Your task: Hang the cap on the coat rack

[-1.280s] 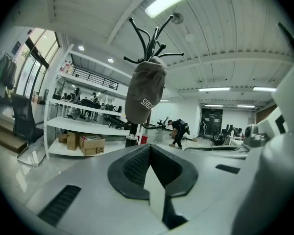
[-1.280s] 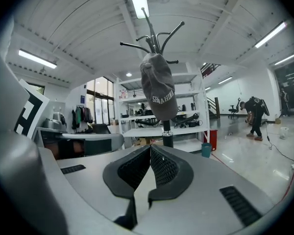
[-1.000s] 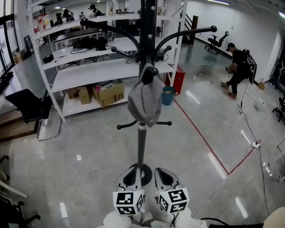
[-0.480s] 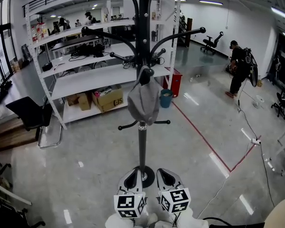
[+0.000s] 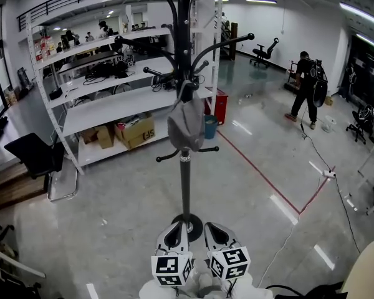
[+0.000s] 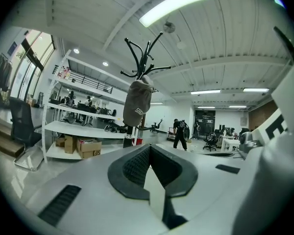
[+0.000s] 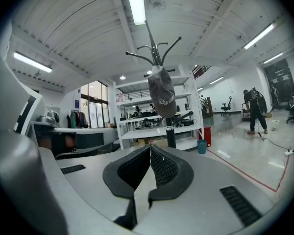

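Note:
The grey cap hangs from a hook of the black coat rack, which stands on the glossy floor straight ahead. Both grippers sit low in the head view, side by side, short of the rack's base and apart from the cap. My left gripper is shut with nothing in it, and so is my right gripper. In the left gripper view the cap hangs beyond the closed jaws. The right gripper view shows the cap above its closed jaws.
White shelving with cardboard boxes stands behind the rack. A black chair is at the left. A teal bin and a red line lie to the right. A person stands far off at the right.
The rack and cap have drawn farther away and look smaller in the head view. The cap still hangs on its hook. Both grippers stay shut at the bottom edge.

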Demonstrator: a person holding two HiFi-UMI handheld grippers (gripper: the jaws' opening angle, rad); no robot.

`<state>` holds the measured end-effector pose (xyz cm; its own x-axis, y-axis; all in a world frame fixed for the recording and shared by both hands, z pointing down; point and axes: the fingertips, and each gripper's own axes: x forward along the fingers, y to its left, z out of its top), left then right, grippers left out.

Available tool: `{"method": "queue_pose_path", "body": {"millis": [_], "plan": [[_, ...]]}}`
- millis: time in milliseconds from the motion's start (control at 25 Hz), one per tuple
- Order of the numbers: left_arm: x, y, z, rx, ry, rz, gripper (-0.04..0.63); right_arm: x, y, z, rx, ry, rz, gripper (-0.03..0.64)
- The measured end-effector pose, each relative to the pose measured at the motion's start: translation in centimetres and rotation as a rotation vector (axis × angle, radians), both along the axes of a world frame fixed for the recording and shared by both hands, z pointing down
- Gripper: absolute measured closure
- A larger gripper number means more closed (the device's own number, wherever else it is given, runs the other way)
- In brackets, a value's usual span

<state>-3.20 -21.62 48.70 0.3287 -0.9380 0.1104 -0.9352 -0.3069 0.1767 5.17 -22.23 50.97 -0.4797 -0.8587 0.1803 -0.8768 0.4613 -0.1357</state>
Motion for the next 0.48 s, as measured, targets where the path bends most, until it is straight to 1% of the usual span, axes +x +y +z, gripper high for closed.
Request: {"method": "queue_pose_path", "body": {"millis": [160, 480], "plan": [[0.1, 1.6, 0.0, 0.002, 0.000, 0.023, 0.594, -0.2, 1.7, -0.3, 0.007, -0.014, 0.013, 0.606], [-0.1, 3.4, -0.2, 0.007, 0.002, 0.013, 0.594, 0.5, 3.8, -0.5, 0.012, 0.004, 0.011, 0.606]]}}
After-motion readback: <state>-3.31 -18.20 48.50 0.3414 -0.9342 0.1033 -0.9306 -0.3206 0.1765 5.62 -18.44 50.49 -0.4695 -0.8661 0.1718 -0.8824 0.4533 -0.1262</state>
